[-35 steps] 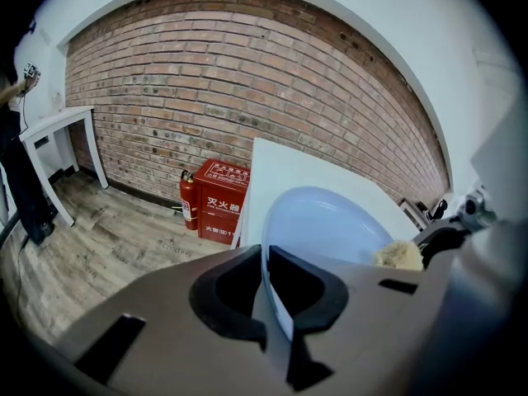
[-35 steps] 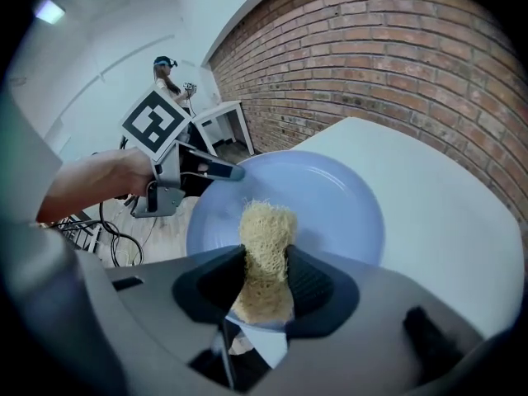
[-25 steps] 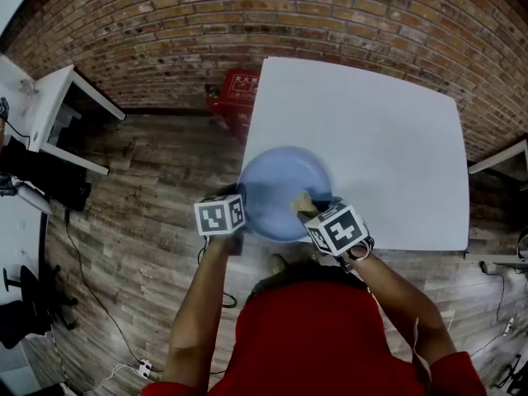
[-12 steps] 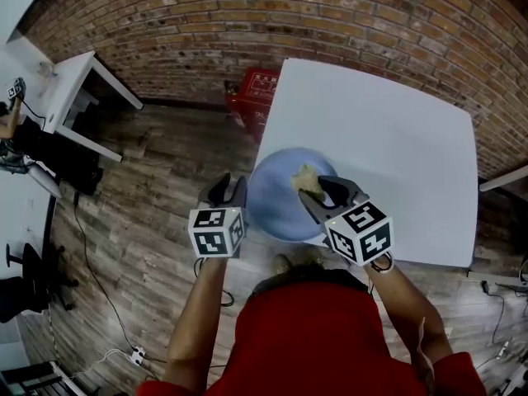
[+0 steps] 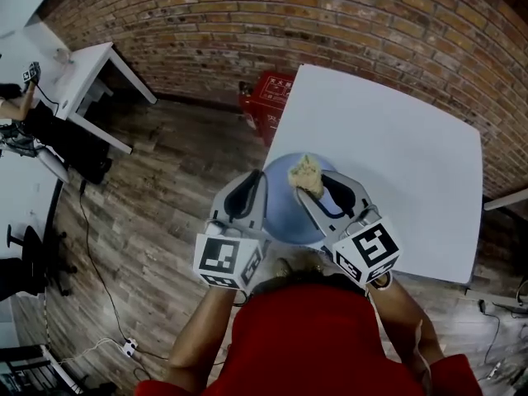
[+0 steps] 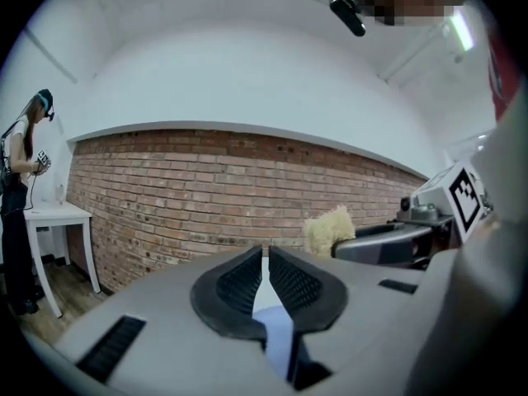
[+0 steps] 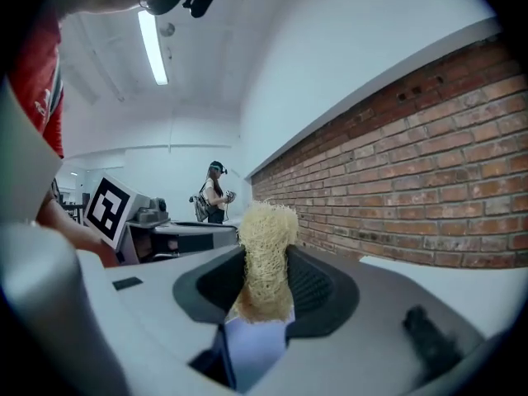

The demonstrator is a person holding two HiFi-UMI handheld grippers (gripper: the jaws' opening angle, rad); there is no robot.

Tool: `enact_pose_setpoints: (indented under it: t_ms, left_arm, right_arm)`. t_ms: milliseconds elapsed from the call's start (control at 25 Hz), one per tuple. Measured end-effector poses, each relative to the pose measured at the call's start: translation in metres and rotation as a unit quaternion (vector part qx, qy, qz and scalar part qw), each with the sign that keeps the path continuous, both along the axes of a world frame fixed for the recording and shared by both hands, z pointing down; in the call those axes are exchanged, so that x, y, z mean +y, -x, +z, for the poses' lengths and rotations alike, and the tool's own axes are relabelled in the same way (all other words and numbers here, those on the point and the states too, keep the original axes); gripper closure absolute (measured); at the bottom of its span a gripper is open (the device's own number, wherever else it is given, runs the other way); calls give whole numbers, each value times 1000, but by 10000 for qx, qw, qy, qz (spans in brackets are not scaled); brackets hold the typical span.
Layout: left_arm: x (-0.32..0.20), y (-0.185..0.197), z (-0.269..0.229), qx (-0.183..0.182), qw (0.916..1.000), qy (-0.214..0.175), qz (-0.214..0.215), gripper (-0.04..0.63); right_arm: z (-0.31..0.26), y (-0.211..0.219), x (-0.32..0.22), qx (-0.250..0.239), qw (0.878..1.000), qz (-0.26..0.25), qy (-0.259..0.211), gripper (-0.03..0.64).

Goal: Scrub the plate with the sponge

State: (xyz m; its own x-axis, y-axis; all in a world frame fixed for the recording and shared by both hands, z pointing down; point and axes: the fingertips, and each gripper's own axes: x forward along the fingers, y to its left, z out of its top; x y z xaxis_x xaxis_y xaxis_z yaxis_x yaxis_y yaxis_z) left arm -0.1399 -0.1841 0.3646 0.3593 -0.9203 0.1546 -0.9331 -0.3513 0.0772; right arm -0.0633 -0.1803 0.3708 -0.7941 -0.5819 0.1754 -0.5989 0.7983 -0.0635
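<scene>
Head view: the blue plate [image 5: 283, 206] sits at the desk [image 5: 396, 163] corner; above it, right tongs [image 5: 320, 186] clench the loofah sponge [image 5: 304, 172] ready for scrubbing, while left tongs [image 5: 250, 181] have just closed, empty.

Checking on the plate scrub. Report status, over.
Left gripper just closed, empty. Right gripper shut on sponge, clear of plate. Nothing in the way.

Open tabletop [image 5: 404, 155] beyond plate [image 5: 282, 211]
</scene>
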Motion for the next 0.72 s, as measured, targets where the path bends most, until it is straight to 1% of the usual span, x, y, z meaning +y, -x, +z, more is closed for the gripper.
enact_pose_setpoints:
  t_ms: [120, 320, 440, 560, 720]
  left_arm:
    - [7, -10, -10, 18, 9997, -254, 69, 569]
    - [16, -22, -19, 122, 9983, -544, 157, 578]
    - [21, -27, -21, 87, 9977, -638, 199, 580]
    - [24, -28, -26, 164, 9967, -773, 187, 580]
    - [26, -31, -26, 194, 9965, -792, 194, 581]
  right_arm:
    - [-14, 0, 5, -168, 9995, -35, -282, 463]
    - [-25, -1, 14, -405, 9979, -67, -499, 463]
    - [-27, -4, 19, -519, 9971, -50, -562, 463]
    - [-27, -6, 24, -555, 9965, -35, -626, 464]
    - [-26, -9, 28, -534, 9963, -41, -679, 465]
